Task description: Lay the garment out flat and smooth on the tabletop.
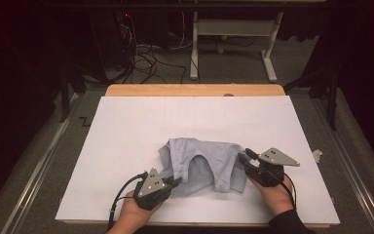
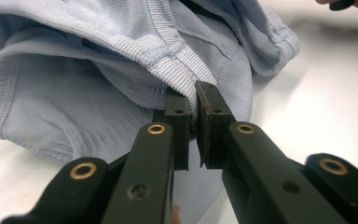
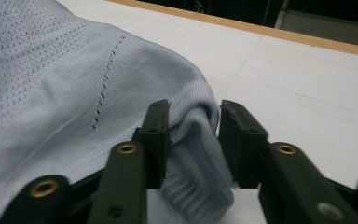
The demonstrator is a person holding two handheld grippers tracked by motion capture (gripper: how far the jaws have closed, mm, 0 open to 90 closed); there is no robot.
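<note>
Two grippers work a crumpled pale blue garment (image 1: 202,165) lying near the front middle of the white table (image 1: 126,141). Our left gripper (image 1: 175,183) has its jaws pressed together on a ribbed seam at the cloth's near left edge; our left gripper view shows the fabric pinched between the pads. Our right gripper (image 1: 243,158) stands partly spread at the right edge, a fold lying loose between its jaws. We cannot make out the garment's full shape, since it is bunched.
</note>
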